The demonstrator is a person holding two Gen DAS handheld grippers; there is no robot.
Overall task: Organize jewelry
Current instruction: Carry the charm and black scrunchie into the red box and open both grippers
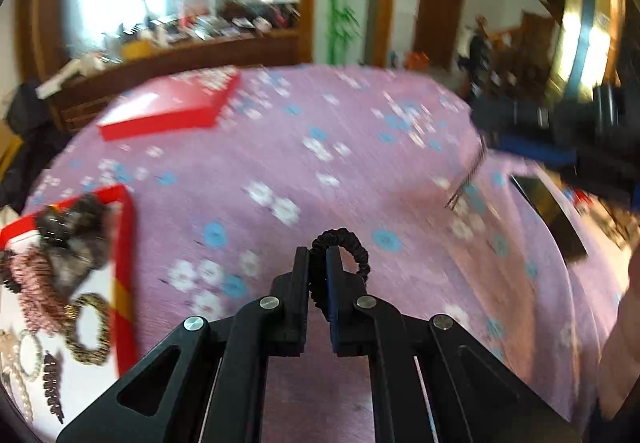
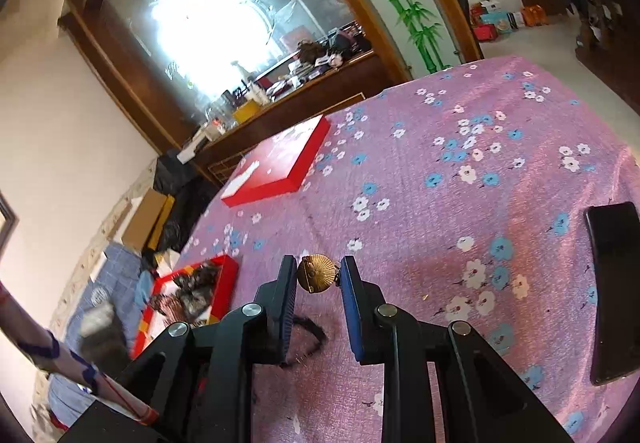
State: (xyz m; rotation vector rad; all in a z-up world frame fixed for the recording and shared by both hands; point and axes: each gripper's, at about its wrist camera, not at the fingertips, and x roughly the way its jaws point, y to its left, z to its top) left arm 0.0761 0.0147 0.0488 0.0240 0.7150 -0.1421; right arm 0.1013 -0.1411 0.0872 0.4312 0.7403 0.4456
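Your left gripper [image 1: 318, 263] is closed on a black scrunchie [image 1: 340, 247]; the two fingers pinch one side of the loop, and the rest of it arches over the right finger. You hold it above the pink flowered cloth [image 1: 360, 147], to the right of the open red box [image 1: 126, 243]. In that box lie several hair things: a dark fluffy scrunchie [image 1: 76, 239], a pink one [image 1: 34, 283], a leopard ring [image 1: 90, 329], a pearl ring [image 1: 30, 357] and a dark comb clip [image 1: 54, 389]. The left view is blurred, so small details there are not sure. Your right gripper [image 2: 318, 275] is clamped on a gold fan-shaped clip [image 2: 318, 273], which sits between the fingertips and touches both pads. Under it, on the cloth [image 2: 440, 203], a dark hair tie [image 2: 312, 331] lies partly hidden behind the left finger. The same open box [image 2: 228, 283] is down on the left in the right view, near the table edge, and its red lid [image 2: 280, 167] lies flat further back, well apart from it. A black phone [image 2: 612, 291] lies on the cloth at the right side. In the left view your right gripper [image 1: 480, 141] shows at the right, above the cloth, with something thin hanging from it that I cannot identify.
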